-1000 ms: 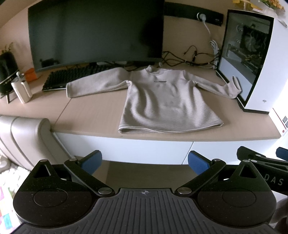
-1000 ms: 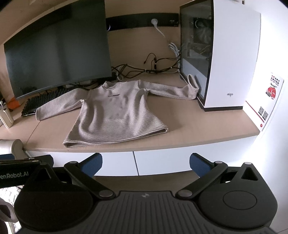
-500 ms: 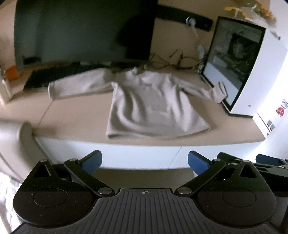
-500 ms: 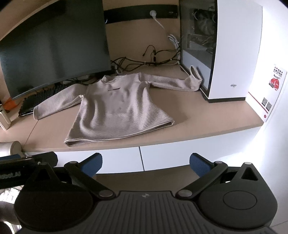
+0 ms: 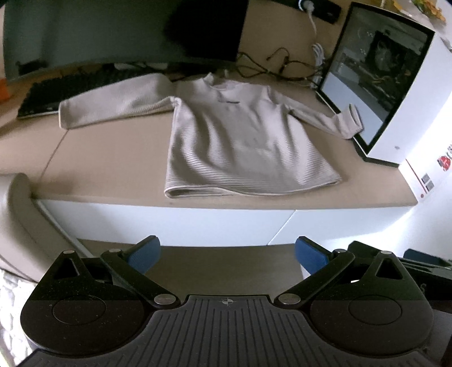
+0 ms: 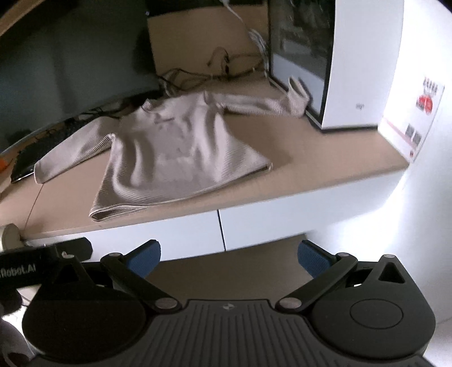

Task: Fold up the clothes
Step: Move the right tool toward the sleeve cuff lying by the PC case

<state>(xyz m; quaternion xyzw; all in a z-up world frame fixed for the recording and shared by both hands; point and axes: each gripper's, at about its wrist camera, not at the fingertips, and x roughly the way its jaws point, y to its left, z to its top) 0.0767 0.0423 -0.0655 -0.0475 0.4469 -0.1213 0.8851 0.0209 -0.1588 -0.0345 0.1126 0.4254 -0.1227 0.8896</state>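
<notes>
Counter point(image 5: 107, 158): light wood top, white front panels below.
Wall: tan panel behind, with a dark socket strip point(image 5: 325, 7).
Monitor point(image 5: 113, 31): large, dark, at the back left.
Keyboard point(image 5: 53, 96): black, beneath the monitor.
Computer case point(image 5: 395, 84): white, glass-sided, at the right.
Cables point(image 5: 271, 65): tangled along the wall.
Light: bright glare at the right.

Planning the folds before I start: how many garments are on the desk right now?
1. A beige ribbed long-sleeved top lies flat on the tan desk, sleeves spread: one reaching the black keyboard, the other against the white computer case. No others visible.
</notes>
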